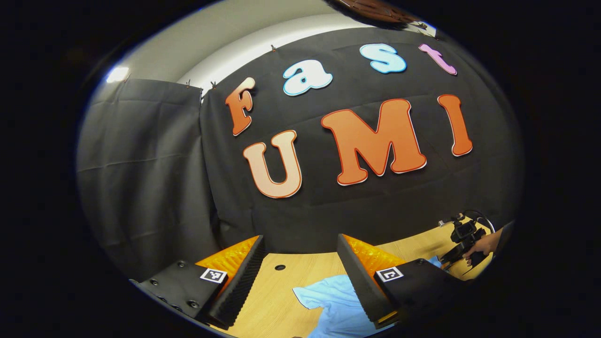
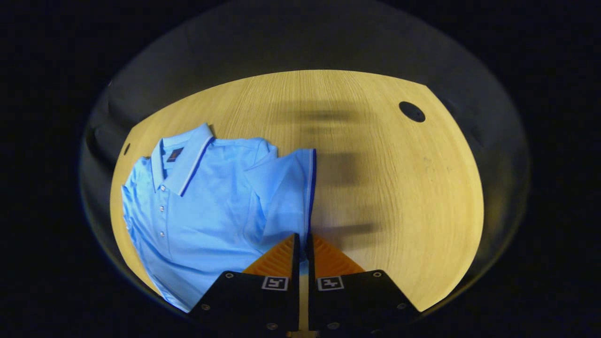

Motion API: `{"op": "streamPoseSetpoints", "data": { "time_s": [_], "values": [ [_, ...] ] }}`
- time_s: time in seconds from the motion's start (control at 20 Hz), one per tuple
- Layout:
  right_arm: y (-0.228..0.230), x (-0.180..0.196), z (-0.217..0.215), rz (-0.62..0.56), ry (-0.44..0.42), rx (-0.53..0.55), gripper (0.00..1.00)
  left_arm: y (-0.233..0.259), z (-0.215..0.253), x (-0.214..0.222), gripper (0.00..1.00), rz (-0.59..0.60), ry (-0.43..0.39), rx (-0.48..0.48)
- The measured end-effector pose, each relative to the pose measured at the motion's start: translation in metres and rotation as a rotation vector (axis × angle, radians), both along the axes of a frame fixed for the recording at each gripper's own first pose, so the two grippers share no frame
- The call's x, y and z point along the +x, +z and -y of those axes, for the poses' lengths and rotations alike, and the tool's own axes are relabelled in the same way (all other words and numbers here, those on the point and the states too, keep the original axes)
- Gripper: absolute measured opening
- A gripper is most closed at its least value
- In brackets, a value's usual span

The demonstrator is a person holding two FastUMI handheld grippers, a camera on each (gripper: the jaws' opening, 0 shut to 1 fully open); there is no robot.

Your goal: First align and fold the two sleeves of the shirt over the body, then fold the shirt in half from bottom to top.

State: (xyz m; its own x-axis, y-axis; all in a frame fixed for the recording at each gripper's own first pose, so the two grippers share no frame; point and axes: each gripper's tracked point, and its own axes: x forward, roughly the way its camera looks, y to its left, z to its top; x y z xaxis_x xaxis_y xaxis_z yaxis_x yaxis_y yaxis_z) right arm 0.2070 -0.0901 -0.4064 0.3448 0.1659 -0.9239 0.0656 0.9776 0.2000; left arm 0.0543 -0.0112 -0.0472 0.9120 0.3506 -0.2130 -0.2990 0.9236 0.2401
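Sleeve step in hand: right tool (image 2: 300, 241) pinched tight on the sleeve (image 2: 286, 188) hem of the shirt (image 2: 202, 206) lying on the desk (image 2: 399, 197); left tool (image 1: 300, 263) wide open, empty, above the shirt; next, likely lay this sleeve across the body.

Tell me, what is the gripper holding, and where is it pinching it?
The right gripper pinches the blue shirt by the trimmed edge of one sleeve. The left gripper is open, holding nothing.
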Motion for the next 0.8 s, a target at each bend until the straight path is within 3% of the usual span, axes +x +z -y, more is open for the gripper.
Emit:
{"op": "streamPoseSetpoints", "data": {
  "time_s": [0.1,0.35,0.5,0.6,0.7,0.75,0.8],
  "values": [
    [0.013,0.008,0.0,0.049,-0.016,0.037,0.03,0.001,0.0,0.0,1.0,0.0,0.0,0.004],
    [0.048,0.015,-0.017,0.124,-0.008,0.154,0.01,0.001,0.001,0.0,1.0,0.005,0.006,-0.009],
    [0.045,0.023,-0.008,0.169,0.006,0.087,0.01,0.0,0.001,-0.001,1.0,0.011,0.009,-0.016],
    [0.031,0.016,0.007,0.121,-0.009,0.031,0.01,0.0,0.002,-0.002,1.0,0.008,0.008,-0.011],
    [0.021,0.011,0.014,0.097,0.021,-0.009,0.1,-0.002,0.002,-0.002,1.0,0.001,0.006,-0.008],
    [0.017,0.011,0.015,0.097,0.044,-0.033,0.26,-0.003,0.001,-0.002,1.0,-0.005,0.006,-0.006],
    [0.012,0.011,0.016,0.094,0.063,-0.058,0.35,-0.005,0.001,-0.003,1.0,-0.012,0.007,-0.004]
  ]
}}
